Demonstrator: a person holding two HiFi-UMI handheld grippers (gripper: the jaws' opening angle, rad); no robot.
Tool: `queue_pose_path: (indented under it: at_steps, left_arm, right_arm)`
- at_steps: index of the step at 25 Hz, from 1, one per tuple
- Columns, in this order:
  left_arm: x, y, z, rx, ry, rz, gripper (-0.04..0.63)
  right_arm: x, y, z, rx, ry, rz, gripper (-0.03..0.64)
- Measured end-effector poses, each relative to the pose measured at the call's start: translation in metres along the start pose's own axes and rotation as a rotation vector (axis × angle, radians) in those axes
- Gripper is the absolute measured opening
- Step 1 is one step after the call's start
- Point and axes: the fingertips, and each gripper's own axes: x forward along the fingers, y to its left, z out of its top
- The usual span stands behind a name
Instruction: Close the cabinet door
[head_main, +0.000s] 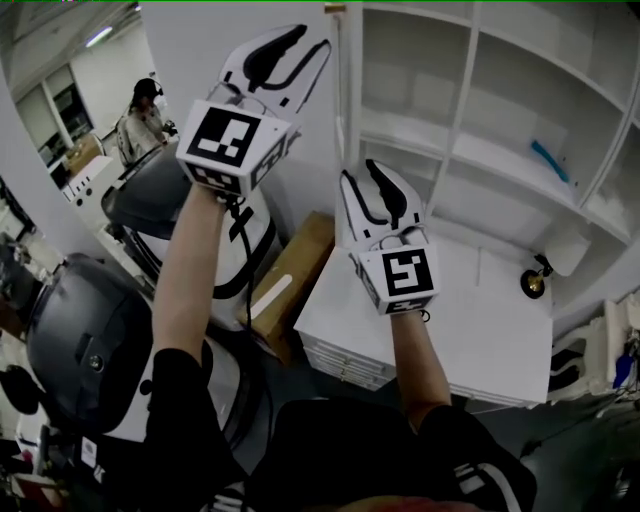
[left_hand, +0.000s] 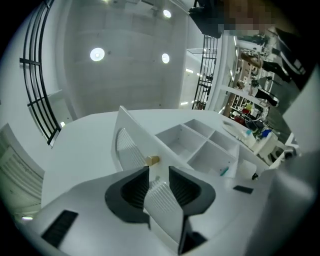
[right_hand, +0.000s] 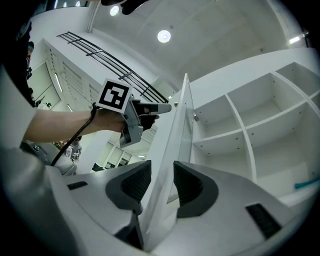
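Note:
The white cabinet (head_main: 470, 120) has open shelves, and its door (head_main: 335, 90) stands open, edge-on to me, with a small gold knob (head_main: 335, 8) near its edge. My left gripper (head_main: 290, 45) is raised high in front of the door panel, jaws apart. In the left gripper view the door's edge (left_hand: 132, 132) and knob (left_hand: 153, 160) run down between the open left gripper (left_hand: 159, 187). My right gripper (head_main: 385, 190) is lower; the door's edge (right_hand: 175, 130) passes between the open right gripper (right_hand: 162, 182) with gaps on both sides. The left gripper (right_hand: 150, 107) shows beyond the door.
A blue object (head_main: 552, 160) lies on a right-hand shelf. Below the cabinet is a white counter (head_main: 480, 330) with a small black and gold item (head_main: 533, 283). A cardboard box (head_main: 290, 275) and grey machines (head_main: 75, 340) stand to the left. A person (head_main: 140, 120) is far back.

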Motion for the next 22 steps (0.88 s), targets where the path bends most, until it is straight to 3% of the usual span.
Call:
queue_pose_path:
  at_steps: [10, 22]
  left_arm:
    - [0.029, 0.019, 0.016, 0.001, -0.099, -0.101, 0.133]
    - [0.048, 0.011, 0.014, -0.003, -0.159, -0.204, 0.128]
  right_arm:
    - [0.008, -0.005, 0.002, -0.02, -0.007, -0.044, 0.149]
    - [0.016, -0.007, -0.002, -0.002, -0.012, -0.061, 0.152]
